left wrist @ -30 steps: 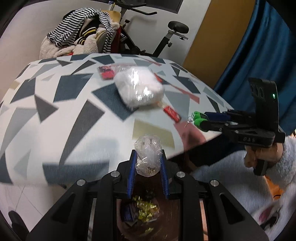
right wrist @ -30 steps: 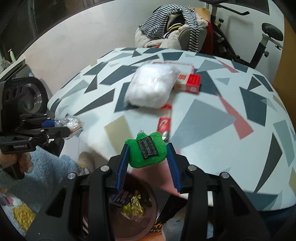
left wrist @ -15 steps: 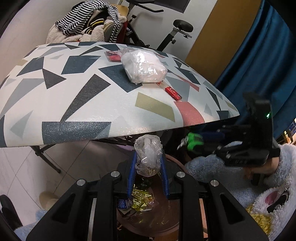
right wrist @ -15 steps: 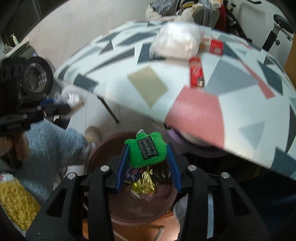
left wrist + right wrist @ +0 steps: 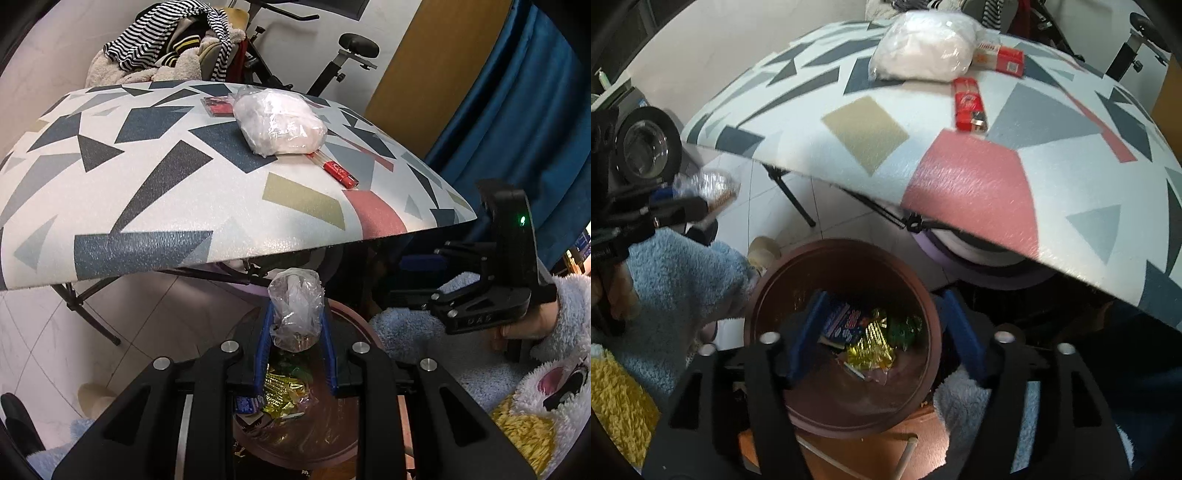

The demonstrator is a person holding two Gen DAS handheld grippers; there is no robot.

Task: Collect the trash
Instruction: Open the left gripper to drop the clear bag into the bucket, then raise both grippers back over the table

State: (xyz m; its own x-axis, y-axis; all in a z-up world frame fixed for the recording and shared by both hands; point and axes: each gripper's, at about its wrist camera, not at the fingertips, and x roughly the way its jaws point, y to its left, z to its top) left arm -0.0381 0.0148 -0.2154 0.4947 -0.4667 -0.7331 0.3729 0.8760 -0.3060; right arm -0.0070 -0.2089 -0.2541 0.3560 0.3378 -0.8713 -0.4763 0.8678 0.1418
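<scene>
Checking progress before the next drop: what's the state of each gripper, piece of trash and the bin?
Left gripper: shut on clear plastic wad, above bin.
Right gripper: open, empty, over bin.
Bin: open-topped, holding wrappers.
Green plush: lying in bin.
White bag: on table.

Both views are evenly lit by soft indoor light from above, with glare on the bench point(image 5: 155, 206) top and deep shadow beneath it. Fisheye distortion bows the bench edge and blackens the corners. The left wrist view is sharp; the right wrist view shows slight motion blur, strongest at its left edge.
</scene>
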